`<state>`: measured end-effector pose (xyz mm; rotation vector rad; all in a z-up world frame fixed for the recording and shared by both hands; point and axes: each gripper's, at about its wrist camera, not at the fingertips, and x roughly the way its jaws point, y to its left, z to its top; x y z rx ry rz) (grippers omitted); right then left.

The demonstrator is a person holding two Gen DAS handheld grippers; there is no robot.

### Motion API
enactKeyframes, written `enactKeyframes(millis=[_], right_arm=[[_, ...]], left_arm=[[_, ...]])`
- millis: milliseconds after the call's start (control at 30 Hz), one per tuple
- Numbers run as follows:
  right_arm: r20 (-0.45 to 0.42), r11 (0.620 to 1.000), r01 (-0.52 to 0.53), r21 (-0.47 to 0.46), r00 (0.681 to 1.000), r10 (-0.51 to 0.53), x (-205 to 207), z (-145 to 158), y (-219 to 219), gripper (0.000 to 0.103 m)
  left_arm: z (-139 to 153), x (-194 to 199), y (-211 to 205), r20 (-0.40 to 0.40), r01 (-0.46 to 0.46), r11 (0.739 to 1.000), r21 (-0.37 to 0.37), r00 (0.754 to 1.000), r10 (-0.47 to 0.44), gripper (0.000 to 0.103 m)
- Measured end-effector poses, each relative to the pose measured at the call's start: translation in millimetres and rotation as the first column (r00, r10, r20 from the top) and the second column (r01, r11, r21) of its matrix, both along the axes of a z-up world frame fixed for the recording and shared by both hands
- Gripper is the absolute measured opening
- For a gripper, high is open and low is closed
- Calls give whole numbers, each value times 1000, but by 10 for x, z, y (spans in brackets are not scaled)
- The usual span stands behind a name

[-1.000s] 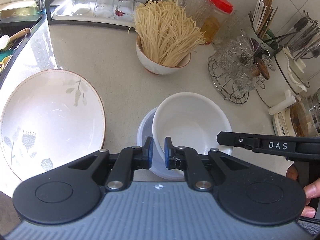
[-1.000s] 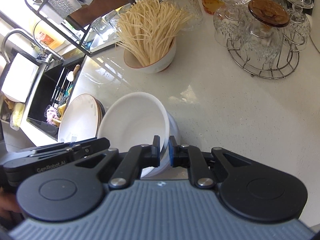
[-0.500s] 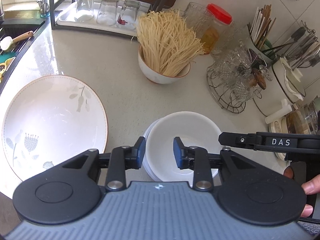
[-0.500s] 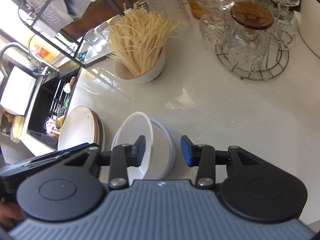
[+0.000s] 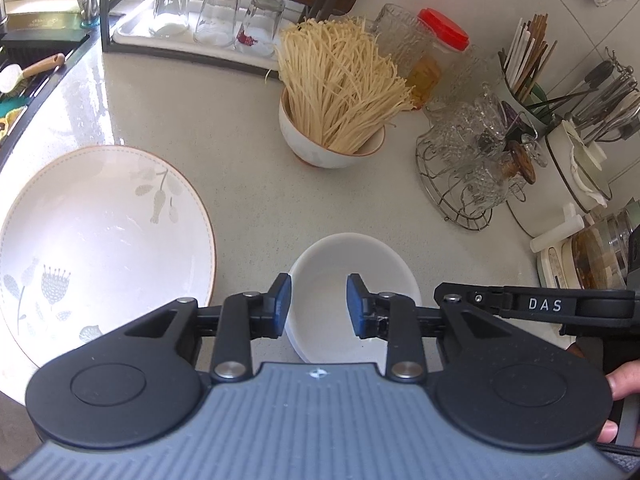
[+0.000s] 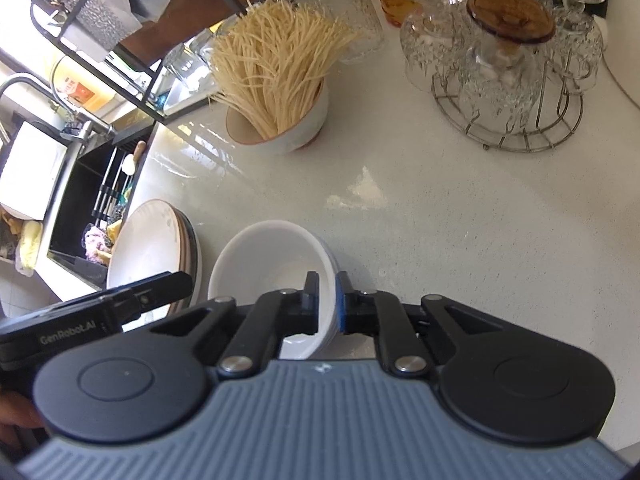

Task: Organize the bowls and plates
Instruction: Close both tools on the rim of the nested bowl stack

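Observation:
Two white bowls (image 5: 352,264) sit nested on the counter, just in front of both grippers. My left gripper (image 5: 316,304) is open and straddles the stack's left rim, one pad outside and one over the inside, neither pressing. My right gripper (image 6: 326,302) is shut on the right rim of the nested bowls (image 6: 272,256), which are pinched between its pads. Its black arm (image 5: 536,304) shows at the right of the left wrist view. A large white plate with a flower print (image 5: 100,240) lies left of the bowls, on top of a stack of plates (image 6: 152,248).
A bowl stuffed with dry noodles (image 5: 332,136) stands behind the bowls. A wire rack of glass cups (image 5: 476,168), a utensil holder (image 5: 528,68) and a red-lidded jar (image 5: 436,52) crowd the back right. A tray of upturned glasses (image 5: 216,16) and the sink (image 6: 92,208) are at the left.
The tilted upper bowl was lowered into the lower one and both grippers let go. The right gripper has since shut on the stack's right rim; the left stays open.

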<state>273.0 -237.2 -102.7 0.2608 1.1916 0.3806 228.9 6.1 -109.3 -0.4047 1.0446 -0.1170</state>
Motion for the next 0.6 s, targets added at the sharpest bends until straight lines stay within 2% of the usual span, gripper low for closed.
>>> enactKeyframes(millis=[133,233,300,367,400,433,600], right_arm=[[-9,1000,-7,8,1000,7,21,-54,23,13],[10,1000,-8,-30,1000,8,33,-61,70,14],[-6,1000,-10,-24,1000,10,57,-95,79,14],[-28,1000,-7,-15,1000,7,82,-148,82,22],[-35,1000,-5,-14,999,5,86,-175,81,33],[-38,1000,-4,-9,999,4,92,-200,79,38],[-89,999,32,6,996,-31,145,-382,54,38]], left_arm=[[-126,53,-4,-22,7,1000,3,1000,-6,35],[-212,75,-4,-39,12,1000,1,999,-12,35],[-254,80,6,-49,11,1000,-7,999,-11,35],[-293,92,15,-60,9,1000,-16,998,-10,35],[-311,98,23,-63,7,1000,-21,998,-8,35],[-329,104,30,-66,4,1000,-28,998,-6,35],[-435,134,56,-103,-12,998,-68,995,5,35]])
